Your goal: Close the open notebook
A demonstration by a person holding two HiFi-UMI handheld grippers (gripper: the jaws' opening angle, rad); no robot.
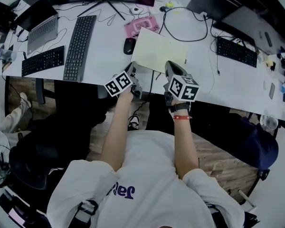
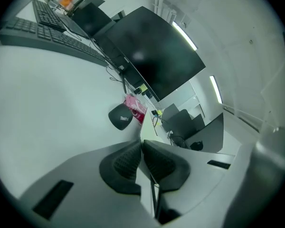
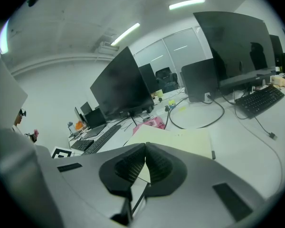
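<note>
Head view: notebook (image 1: 159, 49) lying cream page up at near edge of desk (image 1: 109, 56). Left gripper (image 1: 133, 74) at its near-left corner, right gripper (image 1: 170, 65) over near edge.
Left gripper view: pads (image 2: 126, 163) pinching notebook's edge, thin bite.
Right gripper view: jaws pressed together, empty.
Risks: grip on one sheet only → tear; slip mid-fold; mouse (image 1: 128, 45) alongside gets swept.

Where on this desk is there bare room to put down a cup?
Bare white desk lies between the long keyboard and the mouse, and again between the notebook and the right-hand keyboard. Behind the notebook it is crowded: a pink item, a looping cable.
</note>
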